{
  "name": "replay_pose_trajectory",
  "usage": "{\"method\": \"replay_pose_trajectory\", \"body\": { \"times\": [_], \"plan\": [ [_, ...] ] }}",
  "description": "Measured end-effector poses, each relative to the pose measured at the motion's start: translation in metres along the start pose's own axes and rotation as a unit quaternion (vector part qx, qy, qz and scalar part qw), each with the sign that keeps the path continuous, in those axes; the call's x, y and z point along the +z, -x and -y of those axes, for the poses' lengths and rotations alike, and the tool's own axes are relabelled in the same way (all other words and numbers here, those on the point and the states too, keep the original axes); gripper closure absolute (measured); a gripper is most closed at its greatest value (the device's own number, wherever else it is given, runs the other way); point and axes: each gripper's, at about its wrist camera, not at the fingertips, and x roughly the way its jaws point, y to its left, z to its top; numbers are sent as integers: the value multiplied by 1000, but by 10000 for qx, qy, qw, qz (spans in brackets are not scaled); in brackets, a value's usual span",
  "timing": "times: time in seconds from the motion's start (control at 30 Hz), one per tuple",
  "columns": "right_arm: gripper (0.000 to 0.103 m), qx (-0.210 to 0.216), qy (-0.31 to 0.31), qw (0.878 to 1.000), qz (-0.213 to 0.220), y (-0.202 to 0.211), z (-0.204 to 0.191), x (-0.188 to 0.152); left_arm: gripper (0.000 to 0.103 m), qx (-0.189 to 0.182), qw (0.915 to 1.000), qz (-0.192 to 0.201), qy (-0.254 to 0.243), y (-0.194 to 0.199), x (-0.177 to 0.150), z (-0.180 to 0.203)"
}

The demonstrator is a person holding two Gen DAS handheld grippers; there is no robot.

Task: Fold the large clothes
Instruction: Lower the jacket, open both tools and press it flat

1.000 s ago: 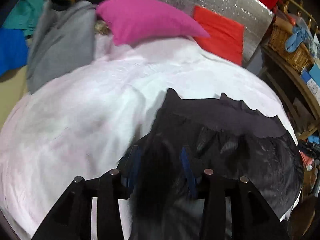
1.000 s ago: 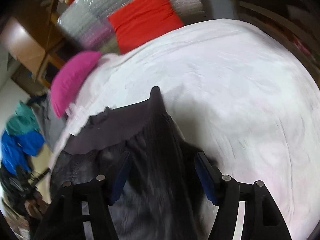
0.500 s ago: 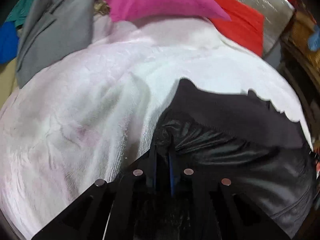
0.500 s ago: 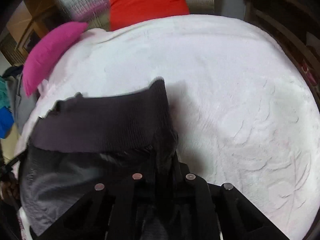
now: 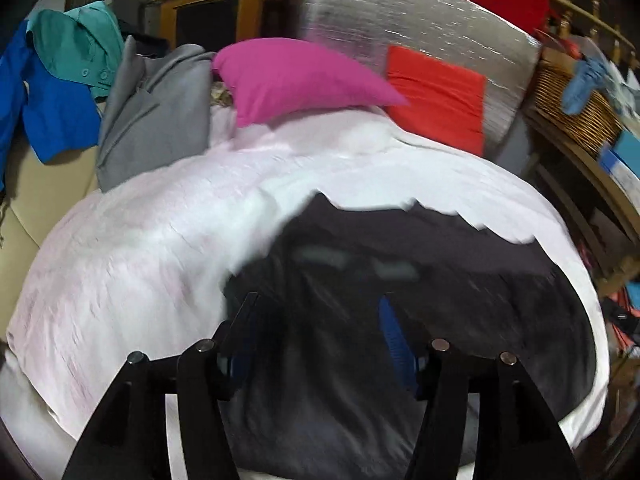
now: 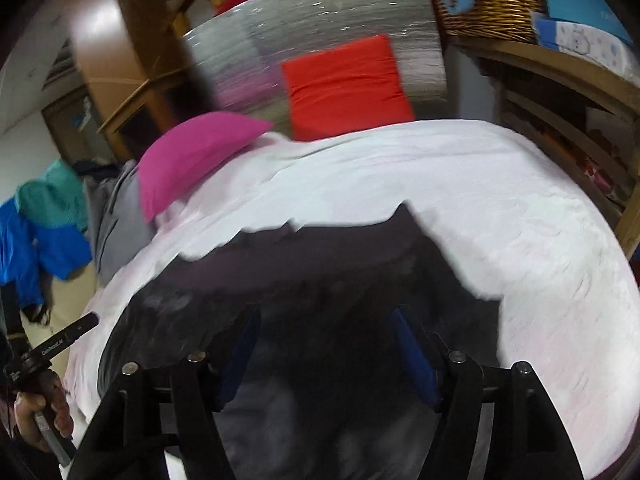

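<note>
The left tongs [image 5: 316, 320] and the right tongs [image 6: 324, 334], pinched on the dark garment [image 5: 440, 280] half a second ago, now stand spread and empty above it, leaving the fold laid across the bed's [image 5: 140, 248] near edge.

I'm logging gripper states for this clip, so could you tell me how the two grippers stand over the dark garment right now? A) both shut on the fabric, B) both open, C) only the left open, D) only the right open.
B: the left gripper and the right gripper both show a wide gap between their blue pads, with the dark garment lying loose on the white bedspread.
</note>
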Motion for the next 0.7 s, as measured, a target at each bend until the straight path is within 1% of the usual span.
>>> {"method": "replay_pose_trajectory", "body": {
  "times": [0.03, 0.1, 0.2, 0.3, 0.37, 0.47, 0.5, 0.57, 0.63, 0.7],
  "plan": [
    [31, 0, -32, 9999, -104, -5, -3, -10, 42, -15, 10000, -57, -8, 1, -11, 5],
    [31, -199, -40, 9995, -261, -17, -9, -30, 42, -20, 9999, -144, 14, 1, -22, 11],
    [31, -412, 96, 9982, -426, -30, -15, -45, 42, 66, 9996, -272, 28, -2, -34, 15],
    [31, -641, 237, 9966, -468, -39, -16, -54, 42, 126, 9994, -318, 11, -5, -39, 20],
    [31, -831, 288, 9941, -628, -48, -14, -56, 42, 196, 9992, -342, -43, -11, -41, 24],
    [27, -969, 398, 9914, -782, -61, -13, -59, 42, 371, 9972, -611, -240, -32, -50, 30],
    [26, -987, 406, 9910, -805, -61, -13, -58, 42, 460, 9958, -728, -299, -41, -53, 30],
    [26, -945, 315, 9918, -803, -54, -14, -54, 42, 516, 9955, -711, -362, -45, -56, 30],
    [26, -835, 222, 9939, -691, -38, -14, -53, 42, 527, 9956, -688, -354, -38, -56, 28],
    [26, -777, 254, 9953, -518, -18, -18, -54, 42, 474, 9962, -661, -311, -29, -55, 26]
  ]
}}
